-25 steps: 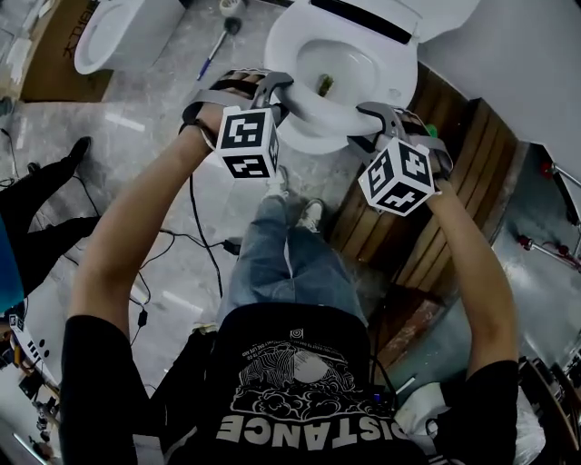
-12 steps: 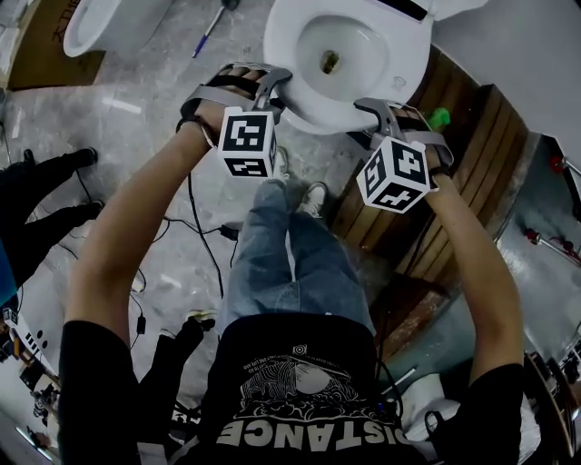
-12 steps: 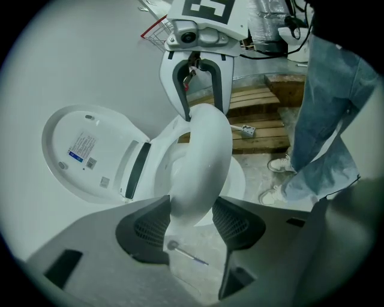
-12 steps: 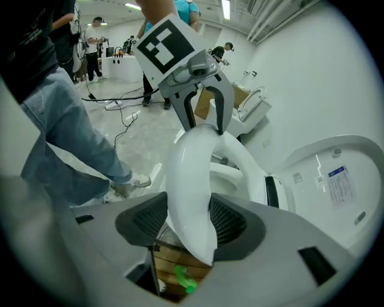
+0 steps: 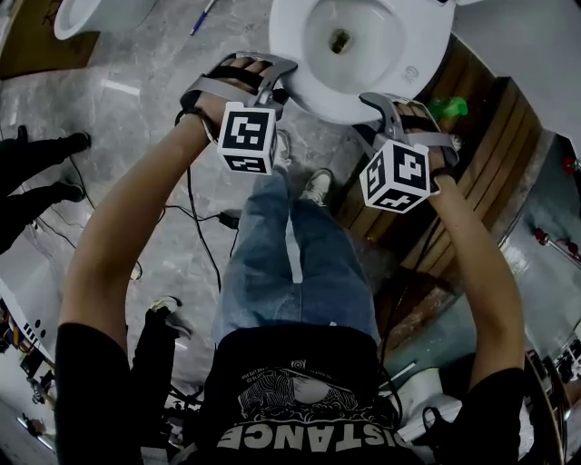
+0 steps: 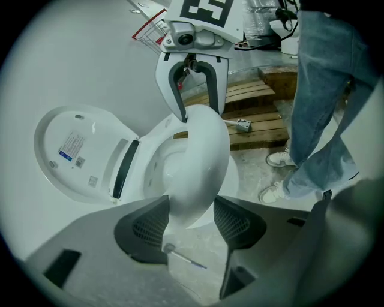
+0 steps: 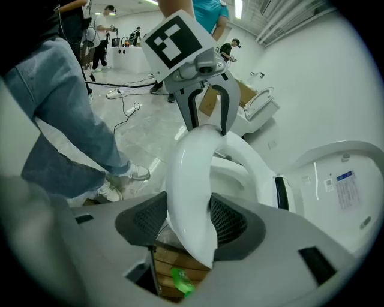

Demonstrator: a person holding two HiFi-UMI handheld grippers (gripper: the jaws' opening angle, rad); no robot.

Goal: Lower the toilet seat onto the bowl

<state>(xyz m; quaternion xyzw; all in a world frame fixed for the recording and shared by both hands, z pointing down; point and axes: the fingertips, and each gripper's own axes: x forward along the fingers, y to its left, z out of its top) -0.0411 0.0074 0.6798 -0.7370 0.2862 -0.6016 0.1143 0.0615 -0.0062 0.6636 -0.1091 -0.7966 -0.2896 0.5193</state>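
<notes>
The white toilet seat lies low over the bowl; whether it rests on the rim I cannot tell. The lid stands back against the wall. My left gripper straddles the seat's front left edge. Its jaws have just been opening, with the seat still between the pads. My right gripper is at the front right edge, and its pads press on the seat from both sides.
A wooden pallet with a green object lies right of the toilet. My jeans and shoes stand just before the bowl. Cables run over the stone floor. Another toilet and a bystander's legs are at the left.
Both grippers have sunk together with the seat's front edge towards the bowl. The toilet has slid up in the head view.
</notes>
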